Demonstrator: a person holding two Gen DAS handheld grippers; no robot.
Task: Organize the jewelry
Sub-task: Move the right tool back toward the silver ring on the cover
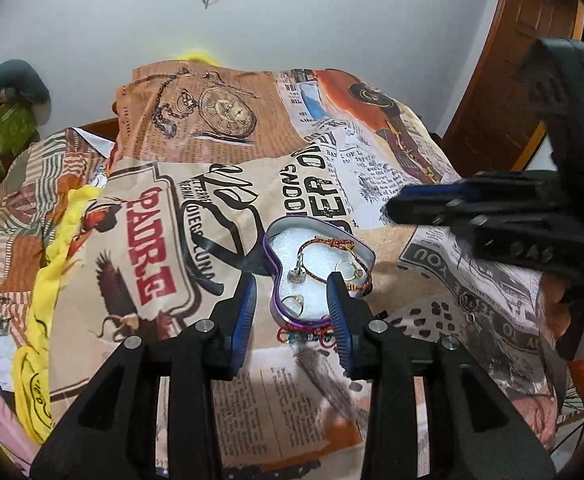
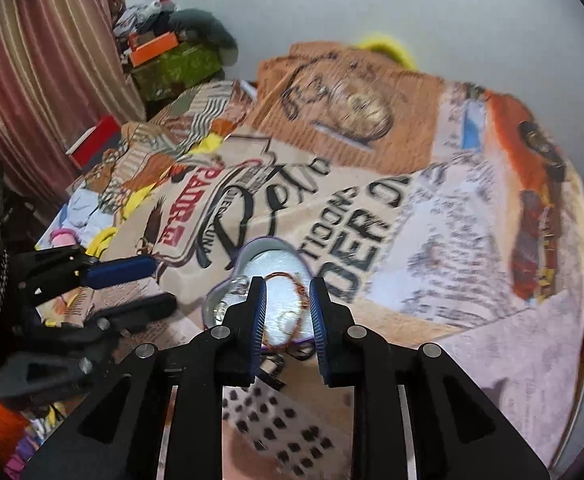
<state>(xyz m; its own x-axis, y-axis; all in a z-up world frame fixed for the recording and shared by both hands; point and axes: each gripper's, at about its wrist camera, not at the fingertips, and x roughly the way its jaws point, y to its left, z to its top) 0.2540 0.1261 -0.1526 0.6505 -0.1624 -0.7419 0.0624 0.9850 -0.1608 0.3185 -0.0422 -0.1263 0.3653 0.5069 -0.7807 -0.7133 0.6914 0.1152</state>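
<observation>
A purple heart-shaped tin (image 1: 279, 232) with white padding lies open on the printed bedspread. Inside it are a red thread bracelet (image 1: 328, 245), a gold hoop (image 1: 347, 269), a crystal charm (image 1: 298, 276) and a gold ring (image 1: 294, 302). A beaded thread piece (image 1: 304, 334) lies just outside its near rim. My left gripper (image 1: 292, 292) is open and empty, its fingers straddling the tin's near part. My right gripper (image 2: 287, 294) is open and empty above the tin (image 2: 251, 250) and bracelet (image 2: 287, 280); in the left wrist view it (image 1: 396, 206) hovers right of the tin.
The printed bedspread (image 1: 219, 184) covers the bed. A yellow cloth (image 1: 51, 272) lies along its left side. More small jewelry (image 1: 468, 308) lies right of the tin. Boxes and clutter (image 2: 163, 56) stand at the far left by a striped curtain (image 2: 43, 60).
</observation>
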